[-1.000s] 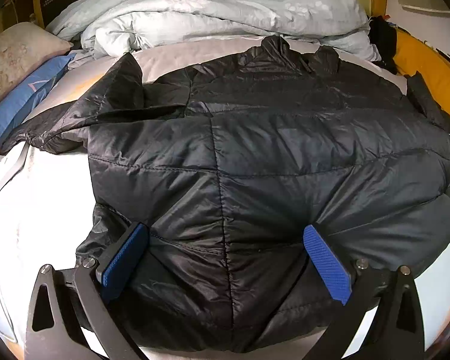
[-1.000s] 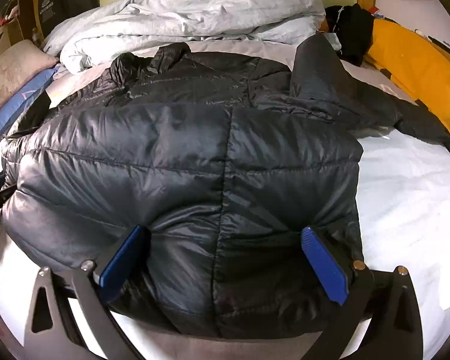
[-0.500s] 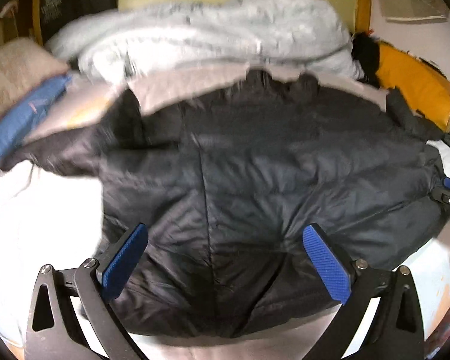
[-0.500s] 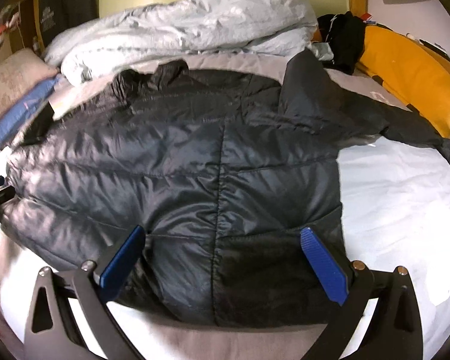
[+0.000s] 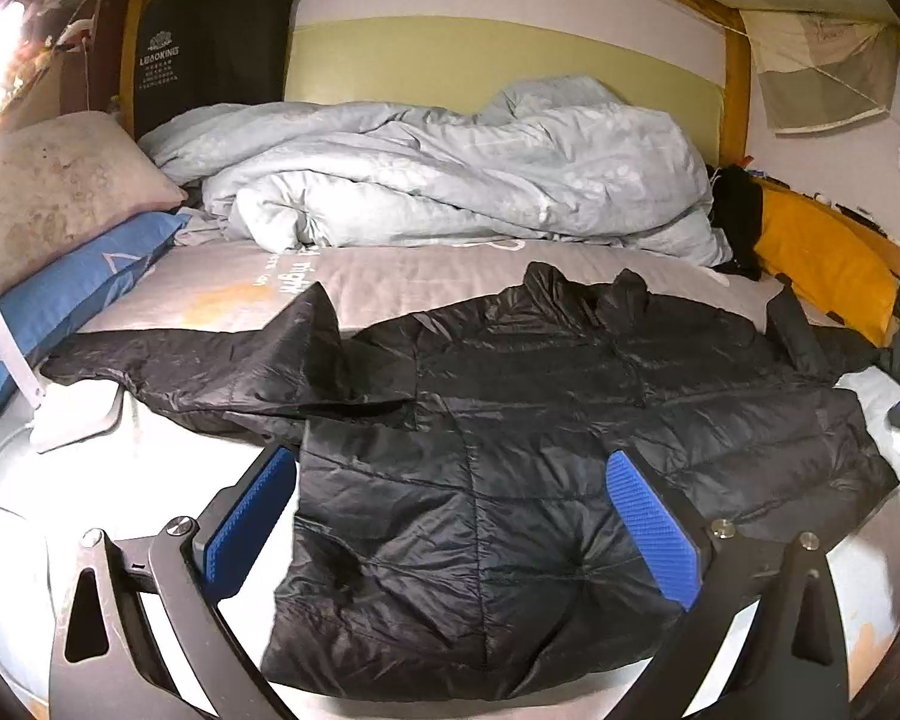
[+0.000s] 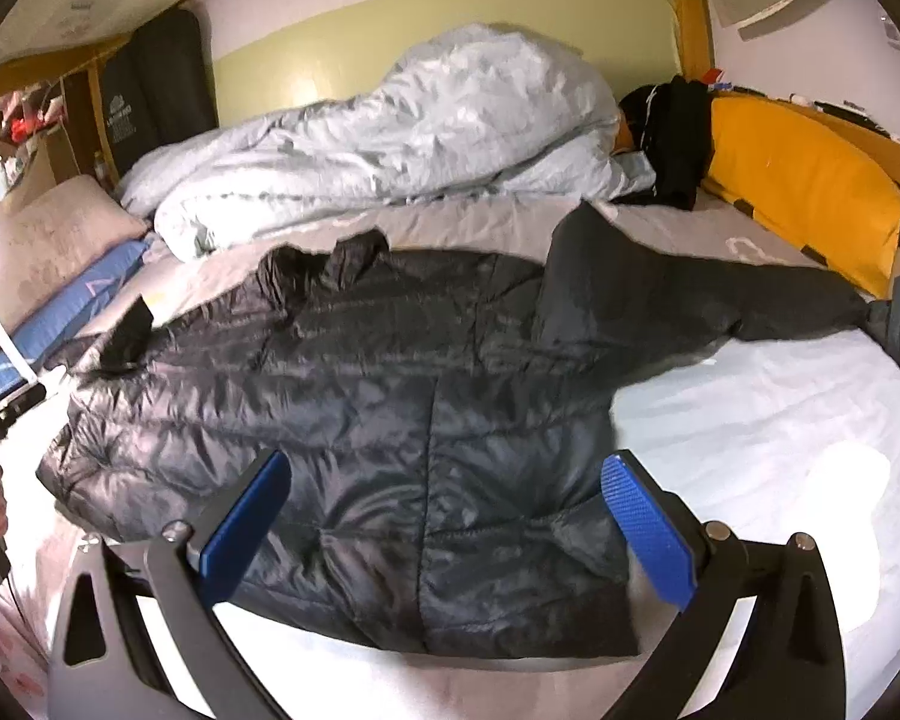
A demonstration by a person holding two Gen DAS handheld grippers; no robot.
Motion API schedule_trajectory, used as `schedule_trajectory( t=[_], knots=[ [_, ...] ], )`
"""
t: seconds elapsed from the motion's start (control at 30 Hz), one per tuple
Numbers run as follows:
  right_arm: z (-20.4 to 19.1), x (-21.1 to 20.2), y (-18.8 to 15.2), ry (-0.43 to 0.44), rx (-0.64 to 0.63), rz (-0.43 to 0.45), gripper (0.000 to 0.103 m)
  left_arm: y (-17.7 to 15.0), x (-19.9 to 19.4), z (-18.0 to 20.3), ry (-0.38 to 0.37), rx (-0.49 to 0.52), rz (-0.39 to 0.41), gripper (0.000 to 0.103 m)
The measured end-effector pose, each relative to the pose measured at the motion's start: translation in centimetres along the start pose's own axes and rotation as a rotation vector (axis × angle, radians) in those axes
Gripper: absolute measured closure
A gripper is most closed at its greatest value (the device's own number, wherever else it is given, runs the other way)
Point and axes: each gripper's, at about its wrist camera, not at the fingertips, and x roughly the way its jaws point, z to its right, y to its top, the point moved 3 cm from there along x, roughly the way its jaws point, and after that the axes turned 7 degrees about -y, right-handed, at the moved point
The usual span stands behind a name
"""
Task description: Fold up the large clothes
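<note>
Blue-padded fingers (image 5: pixel 251 522) of the left gripper (image 5: pixel 450 531) spread wide apart, holding nothing, poised over the near hem of a black quilted puffer jacket (image 5: pixel 510 480). Same for the right gripper (image 6: pixel 444 531): blue fingers (image 6: pixel 645 531) well apart, nothing clamped, hovering over the jacket's (image 6: pixel 390 420) hem at its other corner. Jacket spread flat across the bed (image 5: pixel 120 480), collar pointing toward the far wall, one sleeve (image 5: pixel 198 360) stretched out to the left toward a blue pillow (image 5: pixel 60 306), the other sleeve (image 6: pixel 720 294) reaching right toward a yellow bolster (image 6: pixel 810 180). Behind the jacket, a rumpled pale grey-blue duvet (image 5: pixel 450 180) heaped against the headboard end; beside the blue pillow, a beige pillow (image 5: pixel 54 186) leaning upright. Near the yellow bolster, a small heap of black clothing (image 6: pixel 672 138).
</note>
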Motion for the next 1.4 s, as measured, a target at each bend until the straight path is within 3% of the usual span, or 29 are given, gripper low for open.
schedule_trajectory(
  t=[0.1,0.17,0.3,0.47,0.5,0.53,0.57,0.63,0.67,0.7,0.77,0.83,1.03,1.2,1.27,1.33,1.4],
  knots=[
    [1.6,-0.5,0.9,0.027,0.049,-0.009,0.0,-0.1,0.4,-1.2,0.058,-0.044,-0.027,0.0],
    [3.1,0.1,1.0,-0.019,0.082,-0.039,0.0,-0.6,1.3,-3.0,0.089,-0.132,-0.086,0.0],
    [6.5,2.8,-0.2,-0.064,0.164,-0.176,0.0,-2.6,3.3,-7.3,0.096,-0.318,-0.204,0.0],
    [7.3,6.2,-2.6,0.026,0.2,-0.326,0.0,-6.3,6.3,-9.5,-0.037,-0.499,-0.372,0.013],
    [7.2,6.5,-3.0,0.05,0.207,-0.343,0.0,-6.5,6.3,-9.3,-0.032,-0.484,-0.366,0.014],
    [7.1,6.8,-3.3,0.074,0.218,-0.356,0.002,-6.4,6.2,-8.8,-0.029,-0.449,-0.363,0.024],
    [6.8,7.0,-3.5,0.089,0.217,-0.365,0.007,-6.5,6.1,-8.3,-0.051,-0.428,-0.371,0.034],
    [6.2,6.9,-3.7,0.095,0.187,-0.37,0.033,-6.7,6.0,-7.3,-0.11,-0.422,-0.399,0.067],
    [5.8,6.7,-3.7,0.095,0.171,-0.371,0.061,-6.8,5.8,-6.9,-0.121,-0.417,-0.402,0.072],
    [5.4,6.6,-3.7,0.094,0.157,-0.371,0.078,-6.8,5.4,-6.6,-0.12,-0.417,-0.394,0.08],
    [4.9,5.9,-3.6,0.081,0.131,-0.345,0.09,-6.8,4.6,-6.1,-0.119,-0.421,-0.38,0.087],
    [4.7,5.2,-3.4,0.069,0.121,-0.325,0.093,-6.3,3.8,-5.6,-0.106,-0.394,-0.363,0.09],
    [4.4,1.4,-2.9,0.038,0.09,-0.259,0.094,-6.0,0.4,-4.6,-0.099,-0.352,-0.315,0.091],
    [4.7,0.7,-2.4,0.002,0.054,-0.236,0.093,-5.3,-0.8,-3.4,-0.111,-0.327,-0.287,0.088],
    [5.0,0.9,-2.3,0.003,0.066,-0.241,0.089,-5.0,-1.7,-3.2,-0.08,-0.293,-0.261,0.08],
    [5.5,0.6,-2.2,-0.013,0.062,-0.23,0.081,-4.3,-2.2,-2.8,-0.029,-0.248,-0.213,0.053],
    [6.0,-0.1,-1.6,-0.038,0.067,-0.188,0.056,-3.6,-2.9,-2.1,-0.013,-0.188,-0.165,0.046]
  ],
)
